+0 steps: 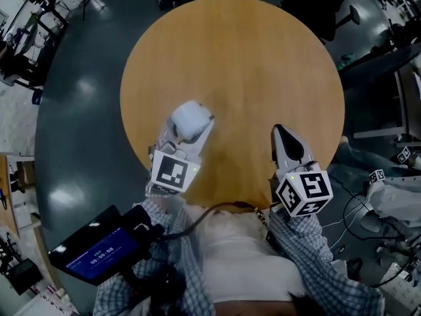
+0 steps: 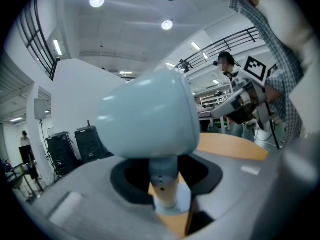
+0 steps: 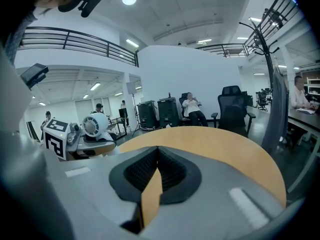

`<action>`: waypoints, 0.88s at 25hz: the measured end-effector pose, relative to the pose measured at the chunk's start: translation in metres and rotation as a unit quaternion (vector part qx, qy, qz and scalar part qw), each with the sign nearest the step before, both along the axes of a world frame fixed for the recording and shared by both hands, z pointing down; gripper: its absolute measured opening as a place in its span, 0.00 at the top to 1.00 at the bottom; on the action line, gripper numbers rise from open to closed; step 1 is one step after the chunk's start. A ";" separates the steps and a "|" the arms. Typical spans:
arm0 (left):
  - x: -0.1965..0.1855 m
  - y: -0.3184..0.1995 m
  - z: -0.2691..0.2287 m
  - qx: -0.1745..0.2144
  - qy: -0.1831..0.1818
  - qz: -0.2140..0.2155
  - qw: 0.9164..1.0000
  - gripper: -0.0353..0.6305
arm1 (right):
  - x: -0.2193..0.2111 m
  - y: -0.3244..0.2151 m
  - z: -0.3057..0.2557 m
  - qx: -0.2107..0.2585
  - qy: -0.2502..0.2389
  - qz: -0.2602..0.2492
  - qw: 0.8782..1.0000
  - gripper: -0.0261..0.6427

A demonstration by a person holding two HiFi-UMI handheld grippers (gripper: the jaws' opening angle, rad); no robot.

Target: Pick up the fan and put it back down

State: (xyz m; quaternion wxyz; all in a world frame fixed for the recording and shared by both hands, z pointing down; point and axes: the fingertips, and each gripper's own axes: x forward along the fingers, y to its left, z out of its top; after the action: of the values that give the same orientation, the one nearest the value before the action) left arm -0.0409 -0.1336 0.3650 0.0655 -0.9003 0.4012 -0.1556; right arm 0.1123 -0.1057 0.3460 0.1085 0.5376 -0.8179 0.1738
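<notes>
Over the near left part of the round wooden bench [image 1: 263,64], the left tongs [image 1: 187,137] are gripping the white fan [image 2: 145,116]. They are closing on its stem [image 2: 165,181], just under the big rounded head, and the stem is filling the gap between the jaws. The pale base [image 2: 175,208] is showing below with wood behind it, but whether it is sitting on the bench or hanging just clear is not something these views are settling. The right tongs [image 3: 156,159] are waiting well apart on the right, jaws pressed together on nothing. So we are looking at the carrying part of the job, with the grasp made. The next move is calling for a level, gentle descent until the base is resting flat. Only then should the jaws be opening and backing straight off, so the top-heavy head is not tipping over.
</notes>
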 end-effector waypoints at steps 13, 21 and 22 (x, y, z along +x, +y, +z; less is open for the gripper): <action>-0.002 -0.049 0.088 -0.027 -0.004 0.008 1.000 0.74 | 0.017 -0.014 0.083 -0.060 0.011 0.026 0.998 0.96; 0.018 -0.067 0.122 -0.045 0.003 0.014 0.999 0.74 | 0.035 -0.019 0.105 -0.075 0.011 0.037 0.996 0.96; 0.018 -0.068 0.126 -0.047 0.003 0.015 0.999 0.74 | 0.035 -0.018 0.109 -0.077 0.011 0.039 0.996 0.96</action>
State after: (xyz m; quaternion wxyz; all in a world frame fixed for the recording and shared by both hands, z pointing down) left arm -0.0225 -0.2021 0.4909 0.0242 -0.9089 0.3797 -0.1705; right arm 0.1471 -0.1241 0.4546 0.1521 0.5608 -0.7794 0.2341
